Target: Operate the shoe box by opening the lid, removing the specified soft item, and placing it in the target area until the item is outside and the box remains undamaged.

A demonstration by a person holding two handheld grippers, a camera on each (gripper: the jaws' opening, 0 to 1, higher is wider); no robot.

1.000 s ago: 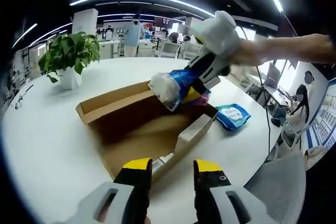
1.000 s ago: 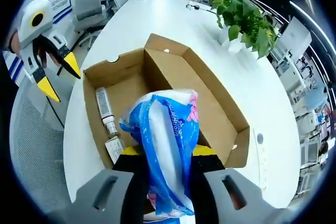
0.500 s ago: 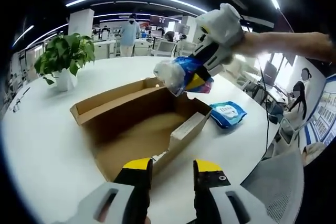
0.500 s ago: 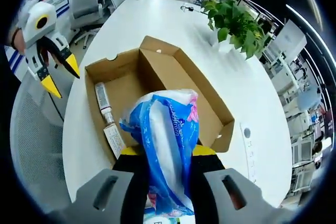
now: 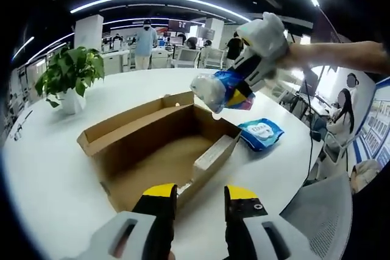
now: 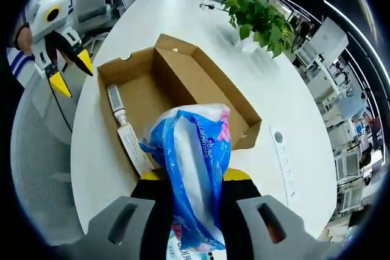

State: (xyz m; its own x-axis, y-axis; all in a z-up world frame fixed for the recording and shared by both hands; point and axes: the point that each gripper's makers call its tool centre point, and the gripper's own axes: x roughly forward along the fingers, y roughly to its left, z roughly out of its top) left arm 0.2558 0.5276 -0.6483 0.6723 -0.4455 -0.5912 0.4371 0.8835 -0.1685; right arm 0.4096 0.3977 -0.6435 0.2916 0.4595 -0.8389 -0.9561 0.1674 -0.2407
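Observation:
The open cardboard shoe box point(image 5: 152, 150) lies on the white table point(image 5: 55, 168). My right gripper point(image 5: 234, 94) comes in from the upper right, shut on a soft blue and white plastic pack point(image 5: 220, 88). It holds the pack in the air above the box's far right corner. In the right gripper view the pack point(image 6: 192, 156) rises between the jaws, high over the box point(image 6: 183, 86). My left gripper point(image 5: 200, 193) is open at the box's near side, holding nothing. It appears again, open, as the left gripper point(image 6: 72, 72) beyond the table edge.
A flat blue packet point(image 5: 261, 133) lies on the table right of the box. A long tube and a small carton point(image 6: 122, 127) lie along one inner wall. A potted plant point(image 5: 67, 74) stands at the far left and a power strip point(image 6: 281, 153) lies near it. Office chairs surround the table.
My right gripper has lifted the pack up out of the box and carried it right, toward the blue packet. The left gripper has stayed open by the box's near side.

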